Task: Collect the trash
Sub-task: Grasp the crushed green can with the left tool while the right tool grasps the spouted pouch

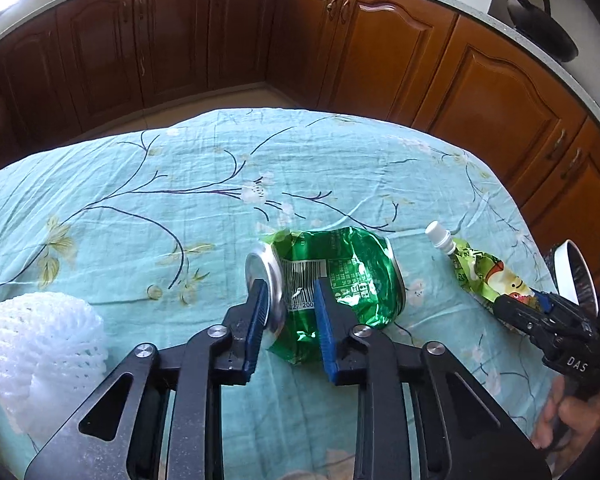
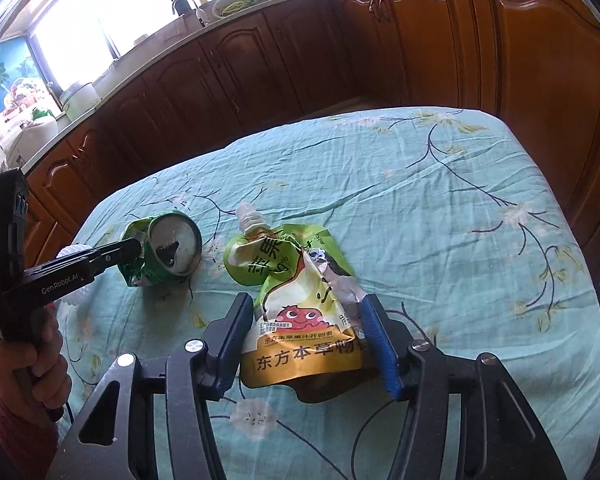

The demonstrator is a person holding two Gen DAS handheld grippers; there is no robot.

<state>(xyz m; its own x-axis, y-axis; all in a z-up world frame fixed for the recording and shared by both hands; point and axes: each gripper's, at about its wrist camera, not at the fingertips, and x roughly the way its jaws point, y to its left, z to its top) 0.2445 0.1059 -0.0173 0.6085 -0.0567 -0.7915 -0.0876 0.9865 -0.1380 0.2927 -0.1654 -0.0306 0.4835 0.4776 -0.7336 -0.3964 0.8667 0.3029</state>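
Crushed can: the crushed green aluminium drink can (image 1: 332, 280) lies on its side on the table, silver lid end toward nine o'clock in the left wrist view, barcode facing up.
Left gripper: the left gripper (image 1: 290, 312) is clamped on the can near its lid end, one blue pad against the rim and the other pressed into the dented wall by the barcode; the can appears to rest on the cloth, not lifted.
Juice pouch: the crumpled green-and-yellow spouted juice pouch (image 2: 300, 320) lies flat just beside the can at three o'clock of it, white cap (image 2: 246, 214) pointing to twelve o'clock in the right wrist view.
Right gripper: the right gripper (image 2: 304, 332) straddles the pouch's wide lower half, jaws partly apart; the blue pads (image 2: 380, 344) sit at the foil's edges, the foil buckled up between them, but whether they truly pinch it I cannot tell.
Foam net: a white foam fruit net (image 1: 40, 340) sits apart at eight o'clock of the can, untouched.
Table: covered by a teal floral cloth (image 1: 180, 184); brown wooden kitchen cabinets (image 1: 380, 48) run behind at twelve o'clock.
Bin: no clear trash container shows; a round dark-rimmed object at the far right edge is too cut off to name.
Step in hand: both pieces being gripped at once, judged as the grasp stage.
Next move: likely tighten on the pouch, then lift both clear and carry them off; the slick can wall may slip.
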